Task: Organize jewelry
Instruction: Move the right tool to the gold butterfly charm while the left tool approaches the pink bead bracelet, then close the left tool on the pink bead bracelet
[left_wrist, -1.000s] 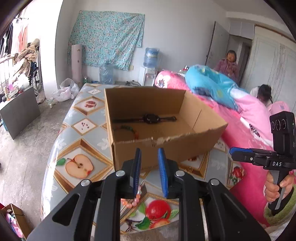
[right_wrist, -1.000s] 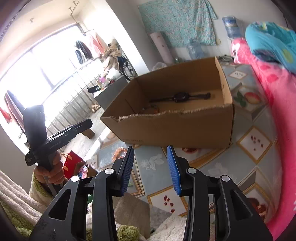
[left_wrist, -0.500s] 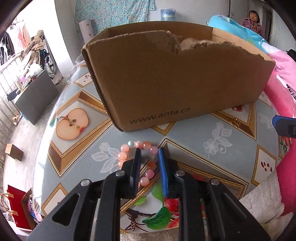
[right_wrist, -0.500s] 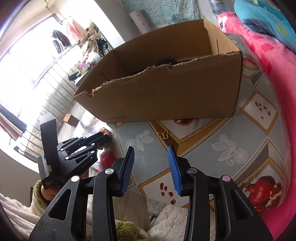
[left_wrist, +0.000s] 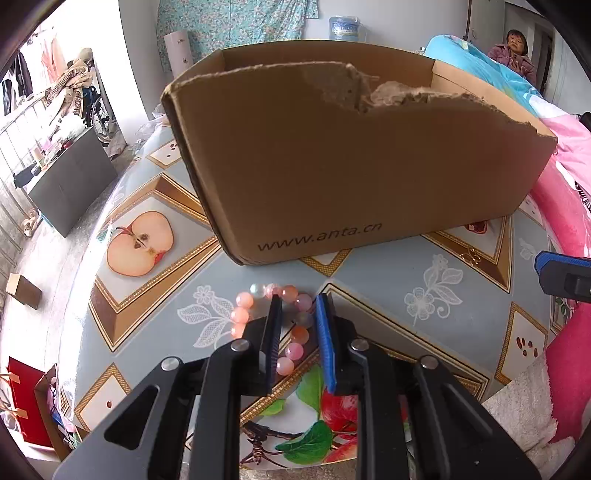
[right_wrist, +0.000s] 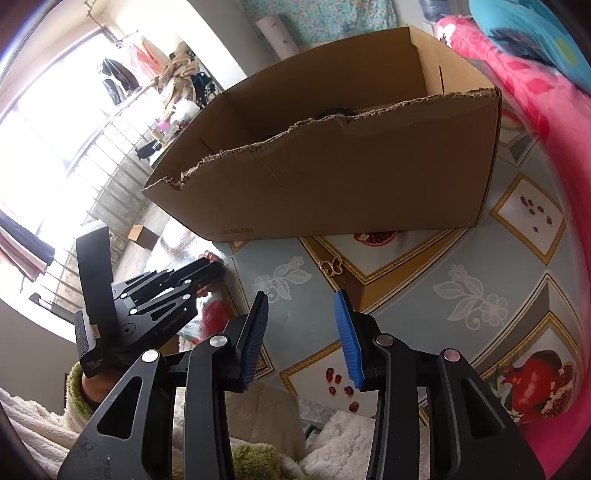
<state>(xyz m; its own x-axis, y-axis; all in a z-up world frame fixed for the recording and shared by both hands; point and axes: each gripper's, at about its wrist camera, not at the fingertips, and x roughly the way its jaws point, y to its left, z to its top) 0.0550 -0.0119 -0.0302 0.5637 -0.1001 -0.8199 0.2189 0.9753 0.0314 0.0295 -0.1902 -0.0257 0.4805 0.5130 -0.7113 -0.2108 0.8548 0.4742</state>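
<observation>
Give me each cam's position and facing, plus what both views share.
Left wrist: on the left gripper, angled down at the pink bead bracelet its fingers straddle; right gripper's fingertip at the edge.
Right wrist: on the right gripper, angled down at the tablecloth; a green sleeve shows.
Shared: cardboard box, tablecloth.

My left gripper (left_wrist: 297, 332) is black, with two long arms that have triangular cut-outs and four round silver screws across the top. Its fingers (left_wrist: 325, 339) carry blue ribbed pads on the inner faces. My right gripper (right_wrist: 301, 332) has the same build: black frame, silver screws, blue ribbed pads. In the right wrist view, at nine o'clock, the left gripper shows from the side: a flat black body with small screws, faint grey lettering and a tall black block on top. My sleeve (right_wrist: 79, 384) below it is fluffy, green at the cuff and white further down.
</observation>
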